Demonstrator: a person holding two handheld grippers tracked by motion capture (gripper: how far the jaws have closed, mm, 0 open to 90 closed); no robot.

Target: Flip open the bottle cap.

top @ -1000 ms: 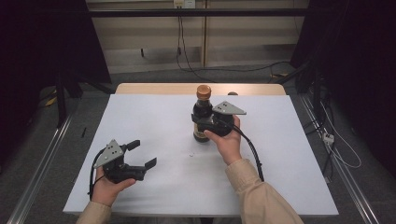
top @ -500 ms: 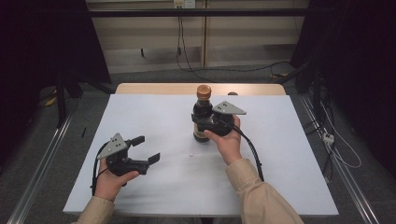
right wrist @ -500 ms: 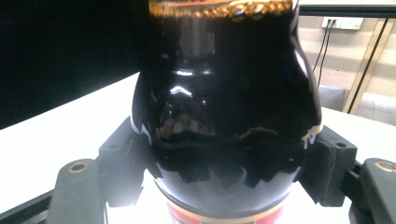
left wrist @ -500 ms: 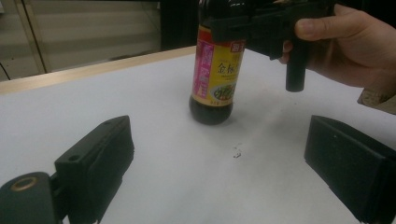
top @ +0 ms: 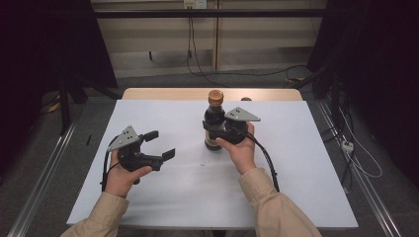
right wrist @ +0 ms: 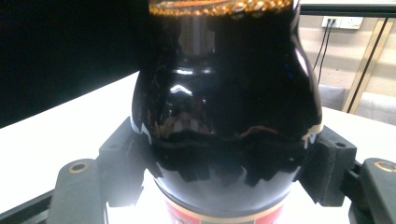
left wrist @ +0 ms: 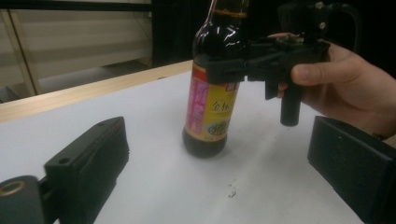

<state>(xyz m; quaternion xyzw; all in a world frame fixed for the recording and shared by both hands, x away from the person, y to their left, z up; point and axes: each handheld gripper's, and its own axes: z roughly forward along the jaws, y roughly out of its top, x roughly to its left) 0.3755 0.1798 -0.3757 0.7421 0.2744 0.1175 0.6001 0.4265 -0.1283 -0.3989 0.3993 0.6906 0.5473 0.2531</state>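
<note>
Soy sauce bottle [top: 214,123] upright on white table [top: 296,173], dark liquid to its neck — right gripper [top: 213,129] clamps its body; left gripper [top: 159,144] agape, holding nothing.

This looks like a lab: one white table [top: 296,197] stands alone between black curtains [top: 375,74], with cables [top: 197,54] on the grey floor [top: 44,148].

Bottle [top: 214,123] upright on white table [top: 296,187]. Right gripper [top: 213,129] clamped on bottle body. Left gripper [top: 160,144], jaws apart, held left of bottle, pointing toward it.
</note>
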